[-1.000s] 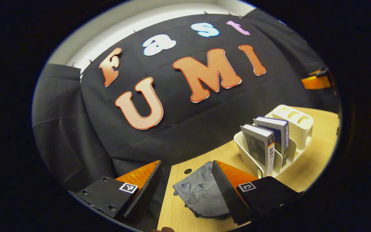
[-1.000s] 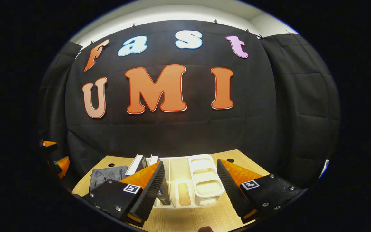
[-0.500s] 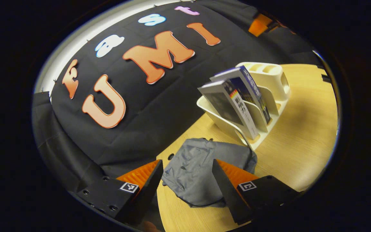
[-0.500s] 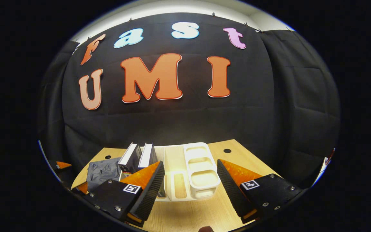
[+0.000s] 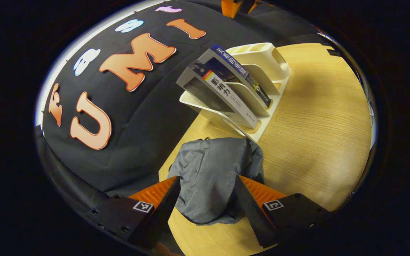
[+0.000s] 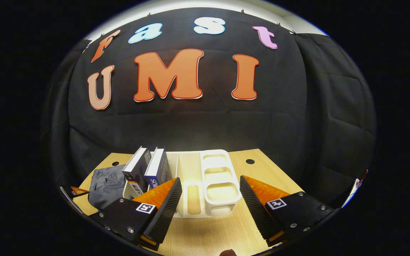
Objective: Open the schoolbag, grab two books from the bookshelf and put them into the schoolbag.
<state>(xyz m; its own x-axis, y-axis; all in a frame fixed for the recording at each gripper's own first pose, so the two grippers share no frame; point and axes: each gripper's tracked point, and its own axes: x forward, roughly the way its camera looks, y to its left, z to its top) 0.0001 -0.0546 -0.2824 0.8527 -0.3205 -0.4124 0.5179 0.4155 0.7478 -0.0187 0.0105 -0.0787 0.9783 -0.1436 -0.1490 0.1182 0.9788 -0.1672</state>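
A grey schoolbag [image 5: 214,176] lies flat on the wooden table [image 5: 319,117], just ahead of my left gripper [image 5: 206,185], which hangs open above its near end. Behind the bag a white bookshelf [image 5: 262,67] holds two leaning books [image 5: 226,92], one with a grey cover and one dark blue. In the right gripper view the same white bookshelf [image 6: 219,185] stands straight ahead with the two books [image 6: 144,172] in its left slots and the schoolbag [image 6: 105,185] further left. My right gripper [image 6: 210,185] is open above the table in front of the shelf, holding nothing.
The bookshelf's right part has empty cup-like compartments [image 6: 221,177]. Black cloth hangs close behind the table's far edge. Small round holes [image 6: 250,161] sit in the tabletop near that edge. Bare wood [image 5: 326,142] stretches right of the bag.
My left gripper has tilted down and moved over the schoolbag, which now sits between its fingers in the view. The right gripper has drifted slightly, with the bookshelf a little higher in its view.
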